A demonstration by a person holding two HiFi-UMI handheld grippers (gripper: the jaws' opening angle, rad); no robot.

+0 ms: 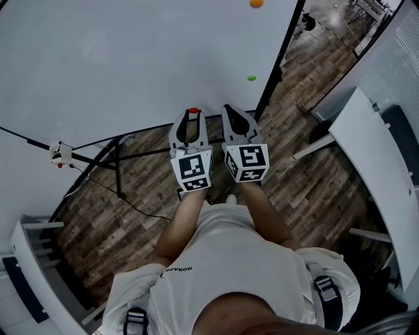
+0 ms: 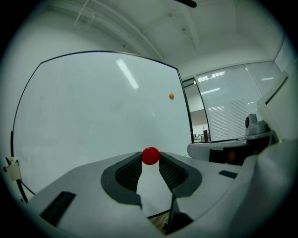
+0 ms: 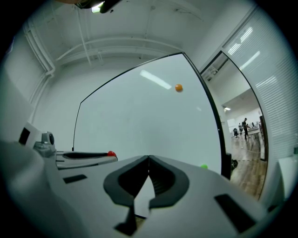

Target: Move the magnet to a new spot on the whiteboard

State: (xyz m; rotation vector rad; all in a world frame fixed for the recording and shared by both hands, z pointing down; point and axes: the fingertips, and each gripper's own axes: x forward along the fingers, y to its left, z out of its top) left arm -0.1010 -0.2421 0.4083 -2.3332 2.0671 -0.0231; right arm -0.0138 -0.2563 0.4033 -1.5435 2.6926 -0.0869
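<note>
While a person stands before one large, smooth white whiteboard with a thin black frame, each hand holds one grey plastic two-jaw gripper, two in all, side by side and pointing at the board's lower edge. Both carry a white cube printed with black square markers.

The left gripper is clamped on one small round red magnet, pinched at the very tips of its ribbed black jaw pads and held low in front of the board. No view shows whether the magnet touches the board's surface.

The right gripper has its jaws pressed together with nothing between them, and it sits just beside the left one.

Three magnets are visible in all, each a small glossy dome. Besides the red one, a green magnet sits on the board near its right edge, above the right gripper, and an orange magnet sits higher up, well apart from both grippers.

Below the board is a brown wood-plank floor. To the right stands a white flat-topped table.
</note>
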